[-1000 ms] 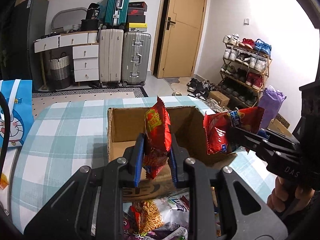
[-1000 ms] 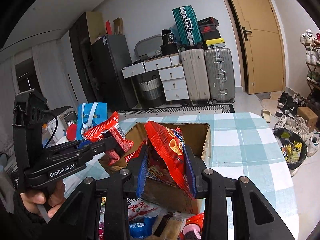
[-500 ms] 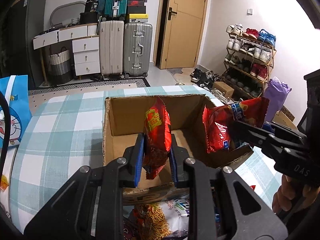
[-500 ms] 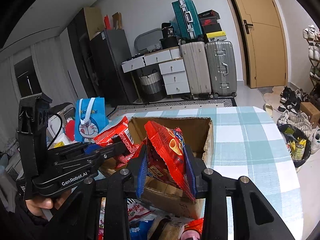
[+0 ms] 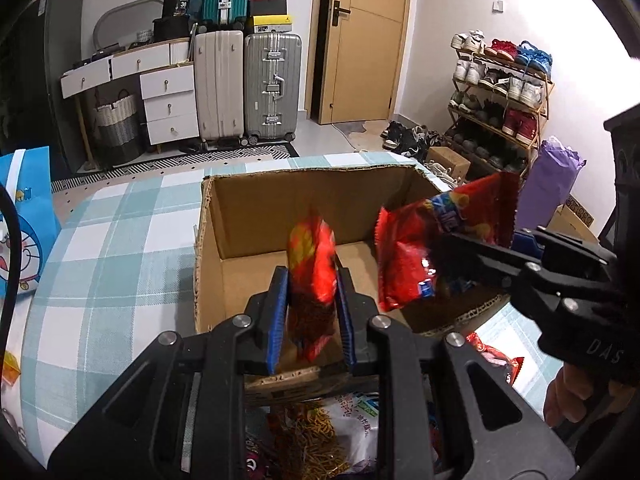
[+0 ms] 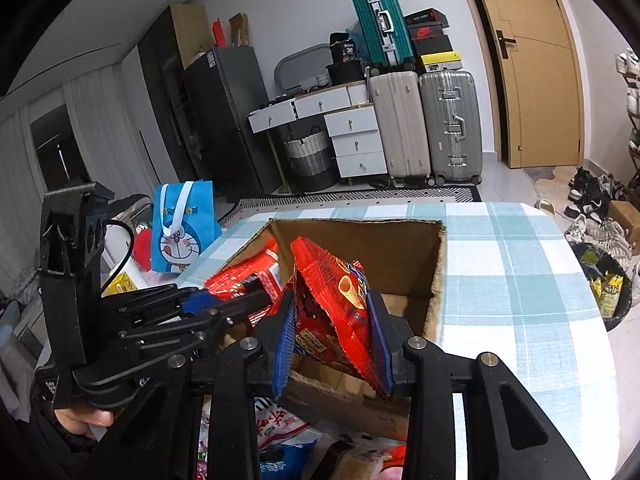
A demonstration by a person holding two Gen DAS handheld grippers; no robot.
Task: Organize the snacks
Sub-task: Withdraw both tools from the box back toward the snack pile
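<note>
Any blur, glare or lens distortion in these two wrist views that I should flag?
Left wrist view: the red snack bag in the left gripper is smeared and overexposed; door and walls bow, corners vignette black. Right wrist view: sharper, print on the red cone-snack bag in the right gripper legible; same fisheye bowing and dark corners.

The left gripper (image 5: pixel 311 312) clamps a red snack packet (image 5: pixel 314 280) upright over the open cardboard box (image 5: pixel 256 216) on the checked tablecloth (image 5: pixel 112 240). At three o'clock the right gripper (image 5: pixel 460 256) pinches a second red snack bag (image 5: pixel 432 248) above the box's right wall. More snack packs (image 5: pixel 344 432) lie at six o'clock.
</note>
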